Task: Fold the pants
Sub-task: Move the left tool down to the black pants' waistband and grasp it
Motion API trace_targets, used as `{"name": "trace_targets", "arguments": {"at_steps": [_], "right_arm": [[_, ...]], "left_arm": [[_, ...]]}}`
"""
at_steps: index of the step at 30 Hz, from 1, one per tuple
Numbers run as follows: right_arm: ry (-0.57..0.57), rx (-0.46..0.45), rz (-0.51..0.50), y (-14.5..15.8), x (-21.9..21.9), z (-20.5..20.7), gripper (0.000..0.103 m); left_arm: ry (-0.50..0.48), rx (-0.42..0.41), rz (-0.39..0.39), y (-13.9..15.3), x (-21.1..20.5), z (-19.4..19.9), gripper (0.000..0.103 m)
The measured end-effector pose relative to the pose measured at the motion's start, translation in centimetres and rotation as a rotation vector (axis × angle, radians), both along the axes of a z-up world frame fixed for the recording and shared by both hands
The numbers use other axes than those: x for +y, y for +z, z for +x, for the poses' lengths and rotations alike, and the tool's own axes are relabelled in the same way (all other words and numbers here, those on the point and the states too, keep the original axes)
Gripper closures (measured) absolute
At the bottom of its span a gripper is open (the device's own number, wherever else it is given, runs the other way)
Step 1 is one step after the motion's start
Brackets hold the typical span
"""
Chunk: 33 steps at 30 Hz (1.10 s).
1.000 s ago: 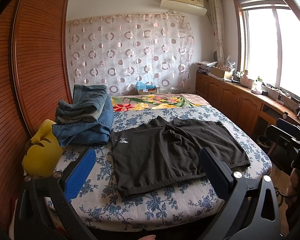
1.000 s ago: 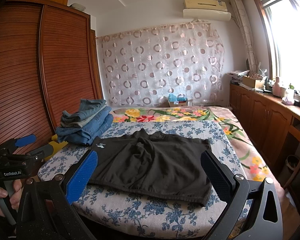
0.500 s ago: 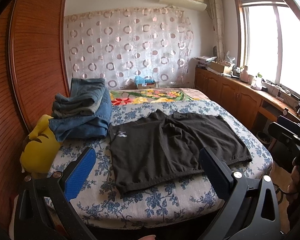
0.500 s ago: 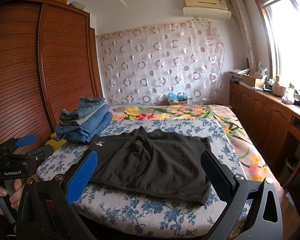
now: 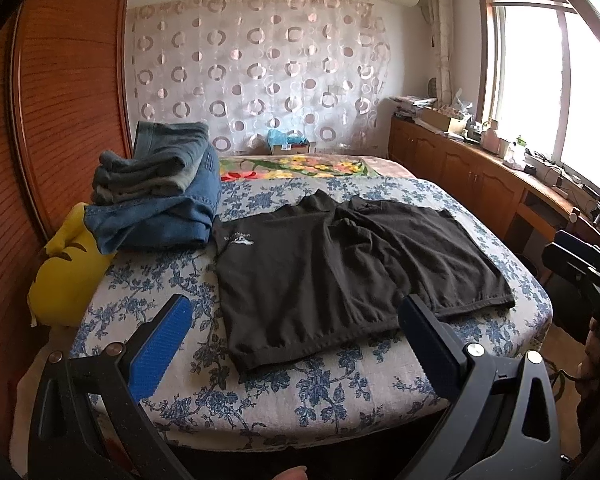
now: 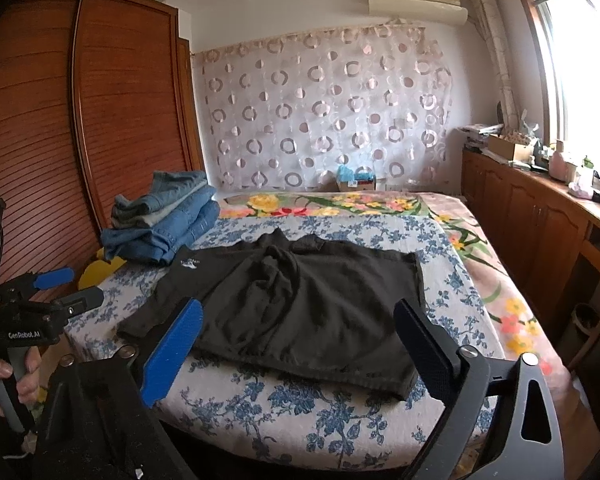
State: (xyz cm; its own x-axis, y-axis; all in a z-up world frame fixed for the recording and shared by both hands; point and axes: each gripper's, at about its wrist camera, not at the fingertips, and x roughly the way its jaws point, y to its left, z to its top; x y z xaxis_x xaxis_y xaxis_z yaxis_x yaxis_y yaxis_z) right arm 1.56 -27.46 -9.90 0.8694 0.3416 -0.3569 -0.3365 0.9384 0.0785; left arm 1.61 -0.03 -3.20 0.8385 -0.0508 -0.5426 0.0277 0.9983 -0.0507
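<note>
A pair of black pants (image 5: 339,276) lies spread flat on a bed (image 5: 323,392) covered with a blue-flowered sheet, occupying the middle of the bed and reaching close to its near edge. The garment's long axis runs across the bed, from the side by the wooden wardrobe toward the window side; a small white logo sits at its far wardrobe-side corner, and a hemmed edge runs parallel to the bed's near edge. A stack of folded blue jeans (image 5: 160,200) rests at the far wardrobe-side corner of the bed, just beside the pants, with a yellow plush toy (image 5: 64,276) at that side edge. Both tongs hover off the near edge, pointing forward and slightly down at the garment. The left tongs (image 5: 296,344) are wide open and hold nothing; they face the near hem corner on the wardrobe side. The right tongs (image 6: 300,344) are also wide, closing slightly, with nothing between them; they face the near hem toward the window side. Each hand appears about equally near its own end of the hem, so the next move would probably be a forward reach to pinch both ends.
</note>
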Motion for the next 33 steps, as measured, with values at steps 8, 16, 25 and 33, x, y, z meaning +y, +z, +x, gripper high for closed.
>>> {"name": "trace_targets", "arguments": {"at_steps": [8, 16, 25, 33], "right_arm": [[-0.002, 0.029, -0.017, -0.1, -0.5, 0.7, 0.012], [-0.009, 0.081, -0.041, -0.6, -0.9, 1.6, 0.021], [-0.022, 0.146, -0.078, -1.1, -1.0, 2.6, 0.028], [-0.028, 0.187, -0.081, -1.4, -0.9, 2.3, 0.028]], "left_arm": [[-0.012, 0.018, -0.024, -1.3, 1.2, 0.9, 0.0], [0.002, 0.058, -0.039, -2.6, 3.3, 1.9, 0.015], [0.042, 0.14, -0.061, -5.8, 5.4, 3.2, 0.039], [0.035, 0.212, -0.072, -8.6, 5.6, 4.2, 0.06]]}}
